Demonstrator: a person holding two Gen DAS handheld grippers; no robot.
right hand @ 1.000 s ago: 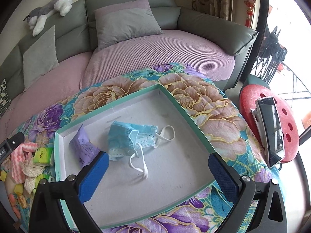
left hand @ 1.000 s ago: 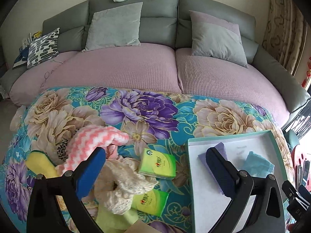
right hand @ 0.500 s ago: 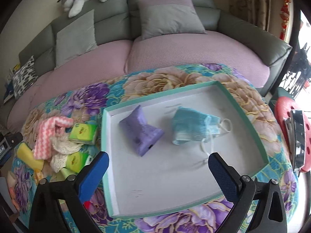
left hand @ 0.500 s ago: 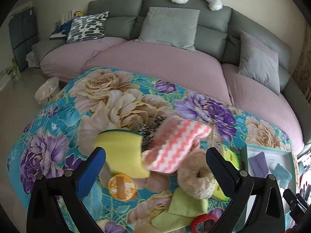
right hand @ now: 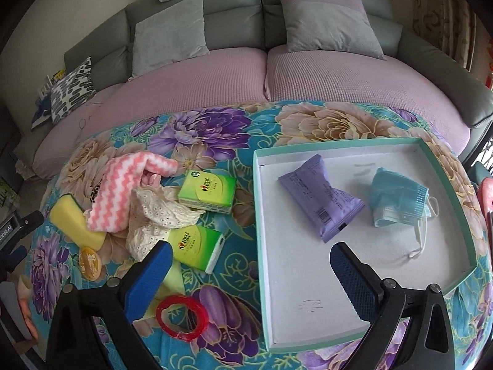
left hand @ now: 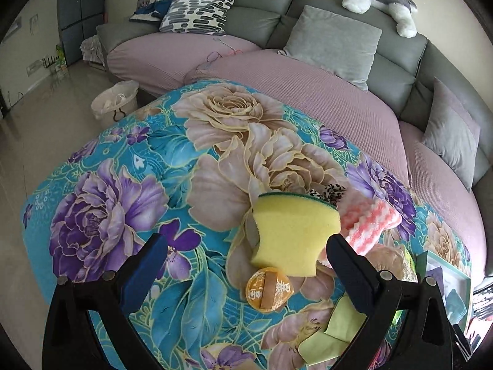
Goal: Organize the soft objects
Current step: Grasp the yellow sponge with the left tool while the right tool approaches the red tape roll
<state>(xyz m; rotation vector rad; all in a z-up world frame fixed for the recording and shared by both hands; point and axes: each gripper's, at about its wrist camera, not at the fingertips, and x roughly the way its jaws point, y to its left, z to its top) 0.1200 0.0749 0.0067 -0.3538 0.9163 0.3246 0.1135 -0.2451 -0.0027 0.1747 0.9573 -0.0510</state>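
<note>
A yellow sponge (left hand: 292, 234) lies on the flowered table, just ahead of my open, empty left gripper (left hand: 246, 265); it also shows in the right wrist view (right hand: 77, 222). Beside it lie a pink-and-white zigzag cloth (right hand: 129, 185), a cream lace cloth (right hand: 154, 219) and two green tissue packs (right hand: 208, 191) (right hand: 197, 246). The teal-rimmed white tray (right hand: 308, 277) holds a purple packet (right hand: 323, 197) and a blue face mask (right hand: 397, 197). My right gripper (right hand: 249, 274) is open and empty above the tray's left rim.
An orange round item (left hand: 268, 289) sits just below the sponge. A red tape ring (right hand: 181, 314) and a pale green cloth (left hand: 336, 336) lie near the table's front. A sofa with cushions curves behind the table. A white basket (left hand: 115, 101) stands on the floor at left.
My left gripper has swung left from the tray side to the sponge. My right gripper's view has shifted left, bringing the pile of soft things into sight.
</note>
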